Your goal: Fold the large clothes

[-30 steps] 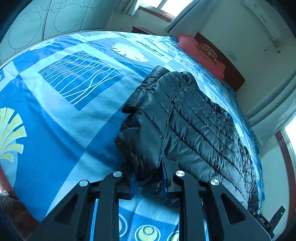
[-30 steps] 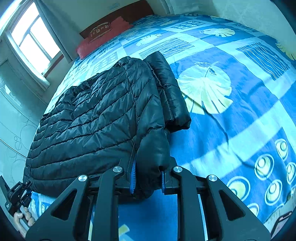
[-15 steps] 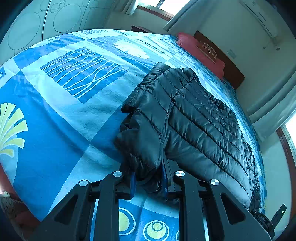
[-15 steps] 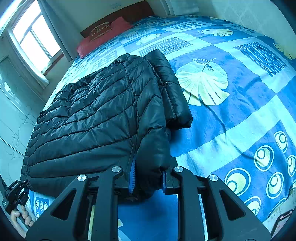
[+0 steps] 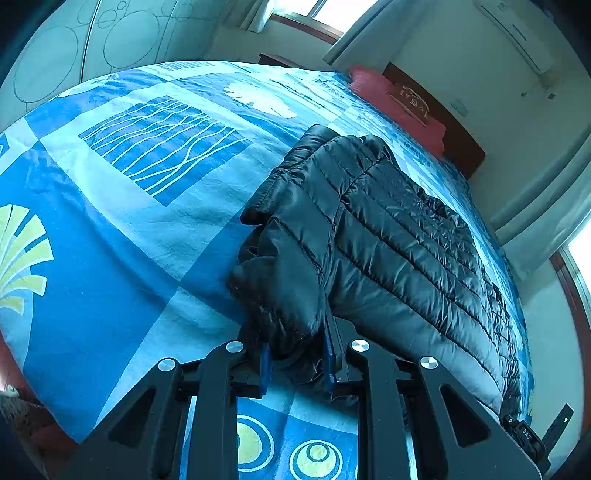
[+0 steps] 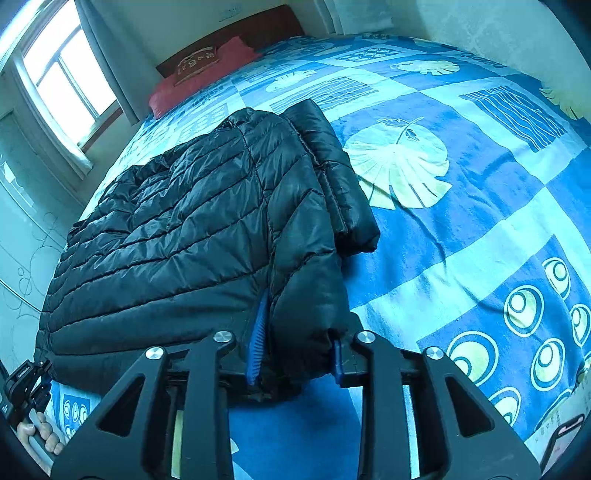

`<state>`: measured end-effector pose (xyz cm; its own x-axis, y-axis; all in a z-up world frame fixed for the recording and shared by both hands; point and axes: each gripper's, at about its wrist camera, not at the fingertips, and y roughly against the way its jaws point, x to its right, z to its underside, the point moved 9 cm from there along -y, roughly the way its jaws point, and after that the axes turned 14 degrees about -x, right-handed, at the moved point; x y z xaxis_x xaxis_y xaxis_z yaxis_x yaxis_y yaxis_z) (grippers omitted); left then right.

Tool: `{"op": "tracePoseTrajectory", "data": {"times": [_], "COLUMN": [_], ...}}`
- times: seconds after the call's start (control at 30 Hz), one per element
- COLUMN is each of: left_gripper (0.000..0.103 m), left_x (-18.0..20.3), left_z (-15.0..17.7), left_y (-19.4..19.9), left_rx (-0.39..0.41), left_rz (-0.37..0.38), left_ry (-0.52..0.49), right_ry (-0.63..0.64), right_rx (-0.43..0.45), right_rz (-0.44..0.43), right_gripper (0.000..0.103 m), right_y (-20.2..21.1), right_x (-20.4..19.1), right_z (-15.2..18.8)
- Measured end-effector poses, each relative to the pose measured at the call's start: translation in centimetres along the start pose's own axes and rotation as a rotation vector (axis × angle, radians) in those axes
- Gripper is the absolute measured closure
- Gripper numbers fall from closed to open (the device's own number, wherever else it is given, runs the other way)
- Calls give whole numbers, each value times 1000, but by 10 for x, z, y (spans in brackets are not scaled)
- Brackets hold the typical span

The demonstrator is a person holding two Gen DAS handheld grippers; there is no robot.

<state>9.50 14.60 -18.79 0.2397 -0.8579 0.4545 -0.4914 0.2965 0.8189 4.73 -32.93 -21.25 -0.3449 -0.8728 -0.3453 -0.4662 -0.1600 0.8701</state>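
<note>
Slightly farther up the bed (image 5: pixel 110 229) now, glossy black quilted jacket (image 5: pixel 406 236), corners pinched by both tools (image 5: pixel 297 363) (image 6: pixel 295 349).

You had a bedspread (image 5: pixel 122 206) under everything, blue patchwork with white wavy-line squares, a pale leaf print (image 6: pixel 399 166) and yellow-green ringed circles (image 6: pixel 524 306). At the far end lay a red pillow (image 5: pixel 399 103) against a dark wooden headboard (image 5: pixel 461 140). A window (image 6: pixel 66 81) with a grey curtain (image 6: pixel 110 62) lit one wall, and an air conditioner (image 5: pixel 517 33) hung high on another. A phone (image 6: pixel 561 439) rested near the bed's corner.
</note>
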Motion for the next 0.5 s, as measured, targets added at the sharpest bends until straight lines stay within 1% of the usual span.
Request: {"op": "tracePoseTrajectory", "data": {"times": [0.03,0.07,0.13,0.2,0.23,0.3,0.33,0.43,0.5], "left_gripper": [81,81,80,79,78,73,73,66,58], "left_x": [0,0,0,0,0,-2,-3,-8,-12], "left_z": [0,1,1,1,1,1,1,2,1], "left_y": [0,1,1,2,3,7,10,18,24], "left_rx": [1,2,3,2,2,1,-2,-10,-7], "left_rz": [-3,-5,-7,-8,-10,-10,-2,-2,-20], "left_ry": [-4,-7,-11,-15,-19,-16,-9,-9,-16], "right_ry": [-5,-14,-27,-36,-36,-24,-24,-16,10], "right_rx": [-3,-5,-3,-5,-3,2,0,-3,20], "right_rz": [2,1,12,17,17,31,32,44,79], "right_gripper": [65,64,53,47,47,47,47,47,47], "right_y": [-1,-2,-2,-1,0,5,6,15,25], "right_x": [1,3,7,10,11,10,11,10,7], "right_z": [1,2,3,5,5,5,6,10,12]}}
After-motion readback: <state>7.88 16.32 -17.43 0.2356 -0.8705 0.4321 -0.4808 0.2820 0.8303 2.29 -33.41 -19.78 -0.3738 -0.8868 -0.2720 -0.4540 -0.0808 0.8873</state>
